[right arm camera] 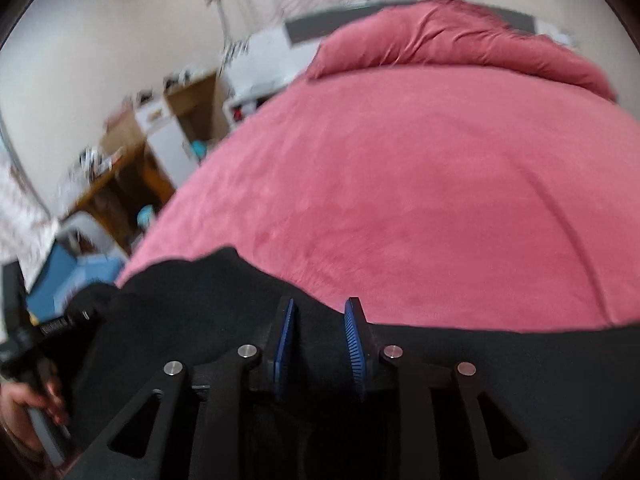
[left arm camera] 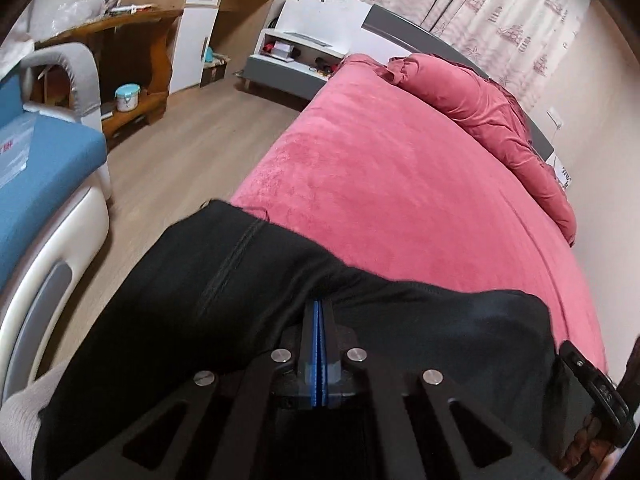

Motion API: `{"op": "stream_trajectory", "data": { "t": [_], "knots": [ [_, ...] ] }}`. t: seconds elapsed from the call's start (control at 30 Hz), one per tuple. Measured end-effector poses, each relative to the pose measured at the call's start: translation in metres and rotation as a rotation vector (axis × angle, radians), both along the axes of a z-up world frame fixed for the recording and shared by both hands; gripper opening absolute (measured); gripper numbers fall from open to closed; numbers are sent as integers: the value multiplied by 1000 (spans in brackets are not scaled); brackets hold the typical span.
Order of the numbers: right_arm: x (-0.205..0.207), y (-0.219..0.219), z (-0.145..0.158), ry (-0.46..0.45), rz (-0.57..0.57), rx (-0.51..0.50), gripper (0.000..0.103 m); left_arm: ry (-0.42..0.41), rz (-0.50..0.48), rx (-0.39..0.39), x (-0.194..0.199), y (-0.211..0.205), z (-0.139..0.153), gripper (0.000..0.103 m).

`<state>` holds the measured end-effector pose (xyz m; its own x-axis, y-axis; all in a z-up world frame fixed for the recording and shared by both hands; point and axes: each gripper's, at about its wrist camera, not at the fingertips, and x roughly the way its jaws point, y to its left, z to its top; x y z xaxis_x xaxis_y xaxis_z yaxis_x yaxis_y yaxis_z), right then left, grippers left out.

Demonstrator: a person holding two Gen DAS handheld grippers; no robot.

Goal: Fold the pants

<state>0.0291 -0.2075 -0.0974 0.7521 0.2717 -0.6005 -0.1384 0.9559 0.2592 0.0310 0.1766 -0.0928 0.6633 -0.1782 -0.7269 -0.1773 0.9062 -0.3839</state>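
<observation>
The black pants (left arm camera: 280,280) are lying across the lower half of the left wrist view, draped over the near edge of the pink bed (left arm camera: 400,180), with a stitched seam running down their left part. The left gripper (left arm camera: 319,308) is sitting at lower centre with its jaws pressed together, blue pads face to face, its tips meeting the pants' upper edge; whether cloth is pinched between them cannot be told. At the lower right edge of that view part of the right gripper is showing.

In the blurred right wrist view the pants (right arm camera: 200,300) are filling the lower band below the bed (right arm camera: 400,180). The right gripper (right arm camera: 320,312) is standing narrowly parted, its blue pads (right arm camera: 354,344) apart, hovering over the cloth without pressing it. At lower left a hand (right arm camera: 24,412) is gripping the left gripper's handle.
</observation>
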Motion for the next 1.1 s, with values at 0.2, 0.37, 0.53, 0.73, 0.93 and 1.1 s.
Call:
{"op": "stream_trajectory", "data": {
  "t": [0.2, 0.37, 0.53, 0.73, 0.93, 1.1],
  "knots": [
    [-35, -16, -8, 59, -23, -125, 27, -85, -63, -34, -21, -29, 18, 12],
    [-52, -53, -37, 169, -112, -70, 27, 23, -169, 64, -19, -69, -6, 12],
    [-87, -95, -25, 166, -199, -5, 34, 36, -148, 84, -28, -72, -8, 12],
    [-144, -195, -14, 132, -484, 210, 44, 19, -192, 3, -44, -94, 5, 13],
    [-191, -288, -24, 108, -744, 322, 49, 26, -364, 63, -51, -154, 4, 13],
    [-207, -352, -44, 84, -850, 425, 59, 54, -437, 64, -53, -181, -2, 15]
  ]
}}
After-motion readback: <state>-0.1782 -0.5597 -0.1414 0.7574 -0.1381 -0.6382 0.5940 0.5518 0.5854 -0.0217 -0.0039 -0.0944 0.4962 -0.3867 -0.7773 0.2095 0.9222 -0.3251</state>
